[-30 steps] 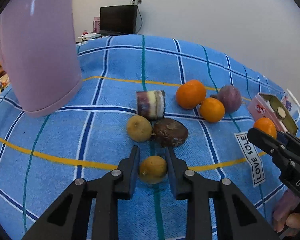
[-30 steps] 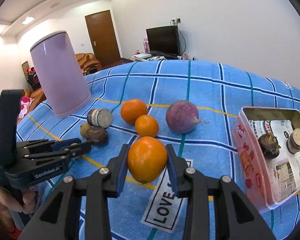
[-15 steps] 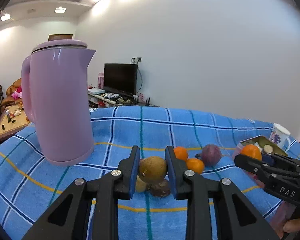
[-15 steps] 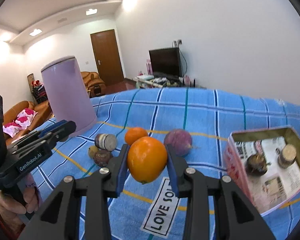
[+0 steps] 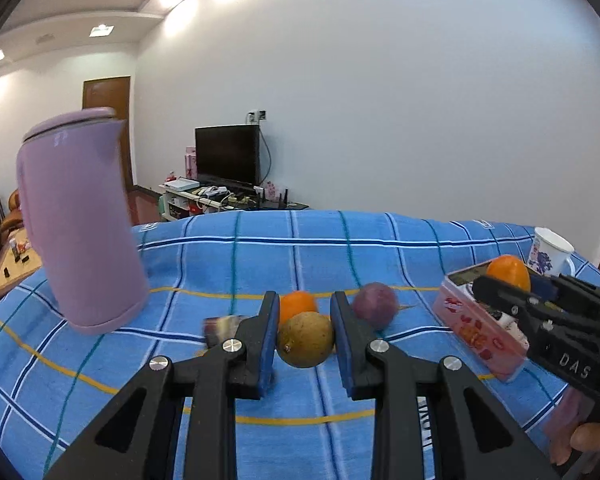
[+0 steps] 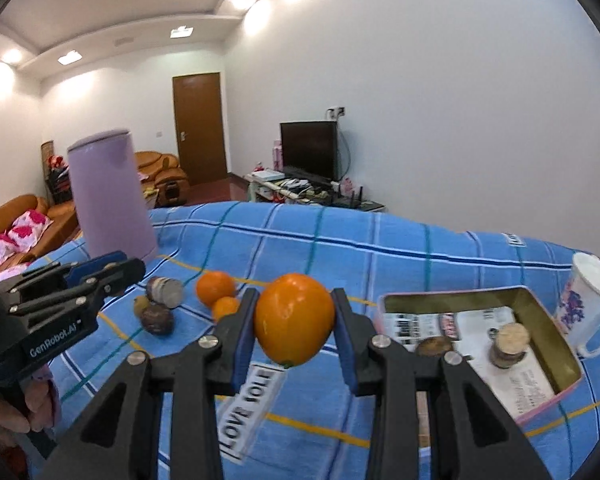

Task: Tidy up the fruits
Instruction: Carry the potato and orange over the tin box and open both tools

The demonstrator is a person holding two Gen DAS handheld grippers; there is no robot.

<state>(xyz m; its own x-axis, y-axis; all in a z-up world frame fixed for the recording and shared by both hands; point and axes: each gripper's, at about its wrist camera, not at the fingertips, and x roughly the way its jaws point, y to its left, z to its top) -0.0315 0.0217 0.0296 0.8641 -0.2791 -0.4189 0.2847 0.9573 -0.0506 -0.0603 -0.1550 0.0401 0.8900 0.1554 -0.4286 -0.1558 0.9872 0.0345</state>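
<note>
Above the blue checked worktop (image 5: 420, 248), the left claw (image 5: 305, 334) grips a firm, light yellowish-brown fruit (image 5: 306, 339) across its middle, while the right claw (image 6: 294, 322) pinches a smooth, probably slippery orange (image 6: 294, 318) near the pink tin (image 6: 540, 308).

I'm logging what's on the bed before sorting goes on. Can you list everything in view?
Orange: one, orange, held in right gripper.
Yellow-brown fruit: one, held in left gripper.
Small oranges: two, orange, on the blanket.
Purple fruit: one, right of those oranges.
Dark fruits: three, brown and yellowish, left cluster.
Tin: one, pink, holds two brown items.
Kettle: one, lilac, far left.
Mug: one, white-blue, beside tin.
Blanket: one, blue plaid.
Left gripper: black, shut.
Right gripper: black, shut.
</note>
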